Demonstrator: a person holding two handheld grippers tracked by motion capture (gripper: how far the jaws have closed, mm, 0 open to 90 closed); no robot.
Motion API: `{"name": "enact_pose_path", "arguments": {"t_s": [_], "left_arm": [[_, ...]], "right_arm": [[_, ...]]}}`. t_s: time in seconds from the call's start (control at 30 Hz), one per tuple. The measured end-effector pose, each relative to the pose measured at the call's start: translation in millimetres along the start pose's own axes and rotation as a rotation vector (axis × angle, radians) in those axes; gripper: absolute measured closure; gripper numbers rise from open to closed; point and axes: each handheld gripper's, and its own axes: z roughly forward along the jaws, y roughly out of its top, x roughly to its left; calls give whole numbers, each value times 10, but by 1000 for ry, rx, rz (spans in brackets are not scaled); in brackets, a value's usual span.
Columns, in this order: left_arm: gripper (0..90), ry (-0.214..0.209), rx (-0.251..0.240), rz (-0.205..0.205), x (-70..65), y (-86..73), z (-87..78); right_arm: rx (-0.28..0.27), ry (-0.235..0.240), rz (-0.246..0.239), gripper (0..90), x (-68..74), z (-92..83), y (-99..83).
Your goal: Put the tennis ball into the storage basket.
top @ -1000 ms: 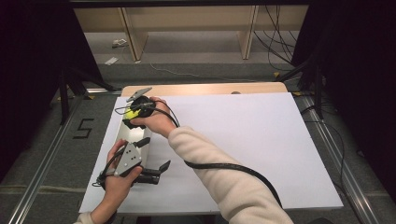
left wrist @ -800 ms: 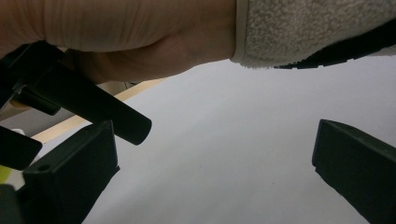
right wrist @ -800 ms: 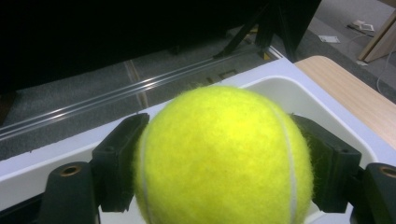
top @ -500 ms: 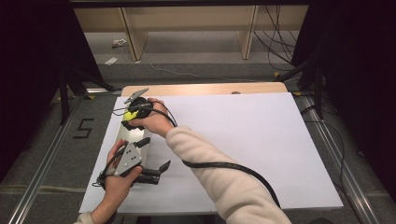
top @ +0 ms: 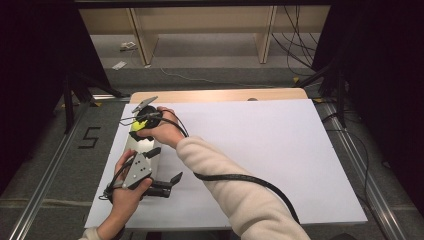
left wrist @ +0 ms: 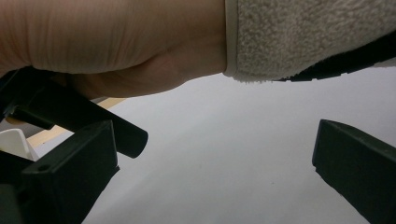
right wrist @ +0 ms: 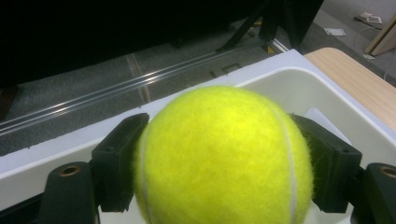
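Over one white tray (right wrist: 299, 88), one tennis ball (right wrist: 224, 158) clenched in right claw (right wrist: 224, 163); left claw (left wrist: 219, 177) released.

- Right arm, in a fleece sleeve (top: 235, 192), reached across the body; right gripper (top: 141, 123) was clamped tight
- Left gripper (top: 167, 184), held low in the left hand (top: 127, 192), had its jaws spread wide
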Motion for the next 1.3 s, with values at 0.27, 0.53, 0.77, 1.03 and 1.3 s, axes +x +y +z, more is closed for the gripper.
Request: {"name": "enact_pose_path", "arguments": {"t_s": [0.27, 0.53, 0.77, 1.03, 1.3], "left_arm": [[0, -2, 0, -1, 1, 0, 1], [0, -6, 3, 1, 0, -3, 5], [0, -8, 4, 1, -3, -4, 7], [0, -5, 1, 1, -5, -1, 5], [0, -1, -2, -1, 1, -4, 3]], "right_arm": [[12, -27, 4, 227, -8, -2, -17], [-3, -35, 39, 174, -39, -47, -16], [-24, -34, 37, 168, -66, -131, -14], [-48, -47, 39, 170, -96, -292, -35], [-52, -60, 46, 171, -156, -476, -124]]}}
